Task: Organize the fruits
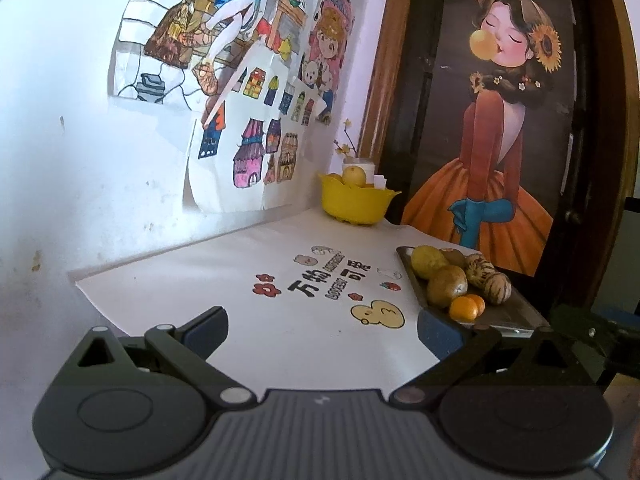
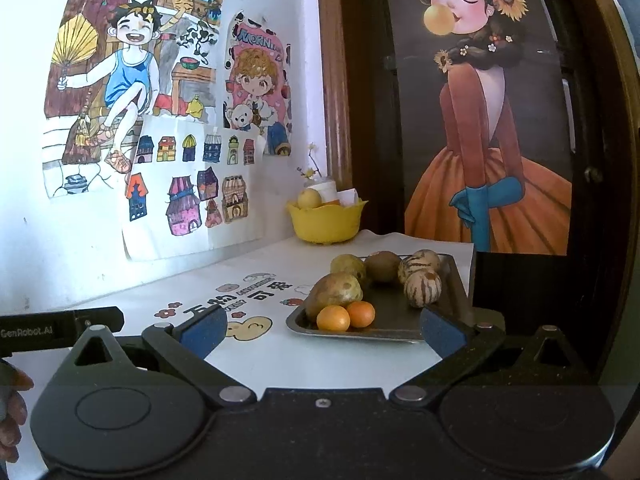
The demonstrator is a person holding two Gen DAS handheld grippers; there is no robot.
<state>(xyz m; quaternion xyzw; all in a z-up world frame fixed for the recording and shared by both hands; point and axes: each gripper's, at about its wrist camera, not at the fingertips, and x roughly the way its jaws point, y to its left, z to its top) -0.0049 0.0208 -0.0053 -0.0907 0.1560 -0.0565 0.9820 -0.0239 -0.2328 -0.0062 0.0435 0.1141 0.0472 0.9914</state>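
Both claws spread, empty: left claw (image 1: pixel 322 332), right claw (image 2: pixel 322 330). Fruits on tray (image 2: pixel 384 322), yellow bowl (image 2: pixel 326 222) behind, on tabletop (image 2: pixel 280 352).

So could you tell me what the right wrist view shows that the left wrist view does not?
Only the right wrist view shows the whole drawing of a laughing child with a fan, part of a hand, and the tray's near rim. Only the left wrist view shows the table's left corner. Both show the yellow bowl holding fruit, the tray of fruit with two small oranges, and an open, empty gripper.
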